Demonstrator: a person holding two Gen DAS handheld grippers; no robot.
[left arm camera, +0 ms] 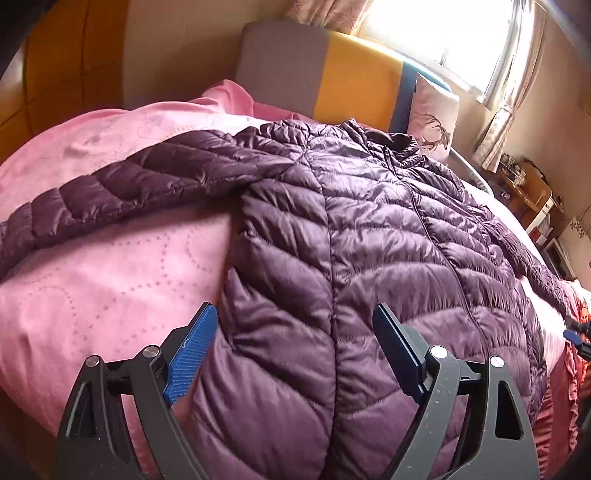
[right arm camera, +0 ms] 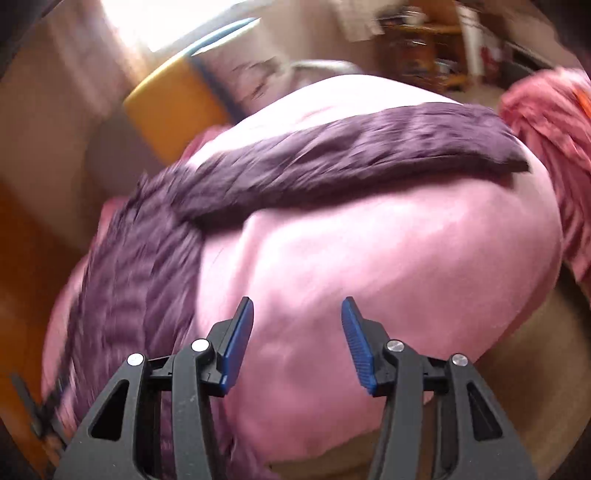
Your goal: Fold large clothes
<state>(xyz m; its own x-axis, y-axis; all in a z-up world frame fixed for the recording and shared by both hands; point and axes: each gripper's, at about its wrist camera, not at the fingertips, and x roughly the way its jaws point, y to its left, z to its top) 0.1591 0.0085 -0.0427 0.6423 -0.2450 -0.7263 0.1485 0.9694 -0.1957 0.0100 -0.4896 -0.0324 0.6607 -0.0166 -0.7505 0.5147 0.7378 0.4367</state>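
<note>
A purple quilted puffer jacket (left arm camera: 369, 229) lies spread flat, front up, on a pink bed cover (left arm camera: 110, 280). One sleeve (left arm camera: 122, 184) stretches out to the left. My left gripper (left arm camera: 295, 332) is open and empty, hovering over the jacket's lower left hem. In the blurred right wrist view the other sleeve (right arm camera: 369, 147) lies across the pink cover (right arm camera: 388, 258), with the jacket body (right arm camera: 140, 266) at the left. My right gripper (right arm camera: 297, 328) is open and empty over bare pink cover, below that sleeve.
A grey, yellow and blue headboard (left arm camera: 332, 77) and a pillow with a deer print (left arm camera: 436, 114) stand beyond the collar. A window (left arm camera: 450, 33) with curtains is behind. A red ruffled bed skirt (right arm camera: 546, 122) hangs at the bed's edge. Cluttered furniture (left arm camera: 528, 188) stands at the right.
</note>
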